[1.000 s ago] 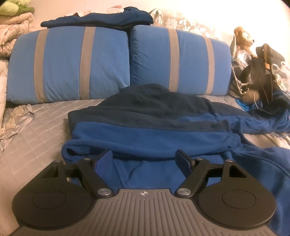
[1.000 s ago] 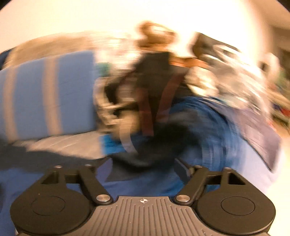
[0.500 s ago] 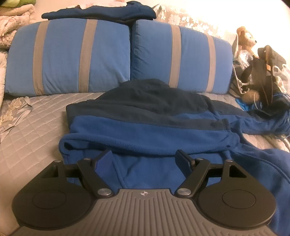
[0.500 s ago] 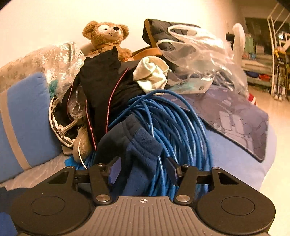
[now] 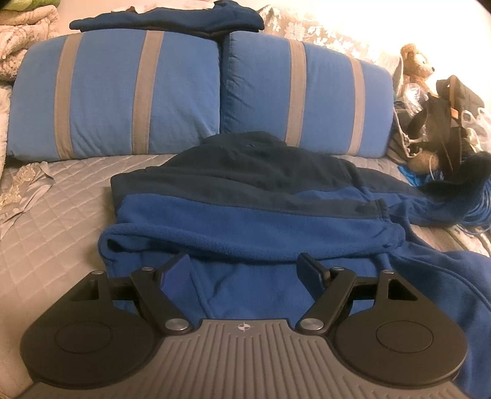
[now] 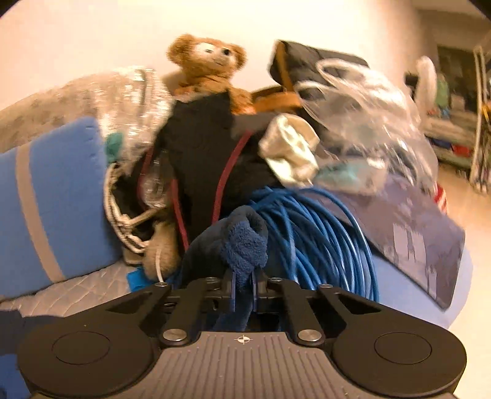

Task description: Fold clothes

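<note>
A two-tone blue fleece jacket lies spread on the quilted bed cover, dark navy at the top and brighter blue below. My left gripper hovers open over its near hem, the pads wide apart with fleece lying under them. One sleeve runs off to the right toward the clutter. In the right wrist view my right gripper is shut on that sleeve's cuff, which bunches up above the pinched pads, just in front of a coil of blue cable.
Two blue pillows with grey stripes stand behind the jacket, with a folded navy garment on top. At the right are a teddy bear, a black bag, a clear plastic bag and the bed's edge.
My right gripper closed from open onto the sleeve cuff and rose a little with it. The left gripper kept still and open.
</note>
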### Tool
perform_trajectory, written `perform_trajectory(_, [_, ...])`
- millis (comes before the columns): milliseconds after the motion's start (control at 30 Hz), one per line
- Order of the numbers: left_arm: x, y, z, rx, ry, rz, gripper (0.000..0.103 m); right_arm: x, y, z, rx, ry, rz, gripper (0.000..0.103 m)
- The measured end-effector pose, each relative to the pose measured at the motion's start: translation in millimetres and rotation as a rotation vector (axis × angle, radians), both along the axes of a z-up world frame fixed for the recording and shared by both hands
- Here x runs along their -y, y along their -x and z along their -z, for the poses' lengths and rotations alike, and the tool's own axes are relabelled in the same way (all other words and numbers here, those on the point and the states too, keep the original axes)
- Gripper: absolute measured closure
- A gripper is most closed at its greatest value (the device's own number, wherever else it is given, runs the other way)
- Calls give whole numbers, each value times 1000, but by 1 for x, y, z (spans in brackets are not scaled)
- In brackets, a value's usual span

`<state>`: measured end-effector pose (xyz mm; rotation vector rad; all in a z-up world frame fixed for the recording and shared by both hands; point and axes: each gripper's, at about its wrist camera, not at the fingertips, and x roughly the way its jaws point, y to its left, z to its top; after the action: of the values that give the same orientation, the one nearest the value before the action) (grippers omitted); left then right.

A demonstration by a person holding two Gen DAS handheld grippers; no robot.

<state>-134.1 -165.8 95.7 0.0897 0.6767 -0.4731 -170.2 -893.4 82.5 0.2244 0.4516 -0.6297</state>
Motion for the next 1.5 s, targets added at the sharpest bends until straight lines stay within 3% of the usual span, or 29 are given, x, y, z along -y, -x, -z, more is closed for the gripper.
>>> perform_trajectory(267, [1, 0, 0, -7, 5, -6, 27, -47, -19, -32, -2, 32, -119, 92])
perform_trajectory(733, [1, 0, 0, -16, -4, -17, 27, -145, -65, -62, -13, 62, -363, 93])
perform_trajectory(1100, [2, 0, 1, -22, -20, -23, 27, -216, -89, -53, -13, 40, -535, 93])
perform_trajectory(1300, [-1, 0, 1, -21, -16, -36, 27, -278, -102, -42, -49, 37, -691, 93])
perform_trajectory(1400, [-2, -1, 1, -23, -17, -38, 27, -314, -104, -42, -79, 46, -871, 74])
perform_trajectory(1433, [-2, -1, 1, -23, -16, -39, 27, -320, -100, -44, -59, 31, -923, 46])
perform_trajectory(1467, [-2, -1, 1, -22, -15, -40, 27, -322, -97, -46, -29, 7, -961, 26])
perform_trajectory(1500, [-2, -1, 1, -22, -15, -41, 27, -322, -95, -49, -7, -19, -993, 22])
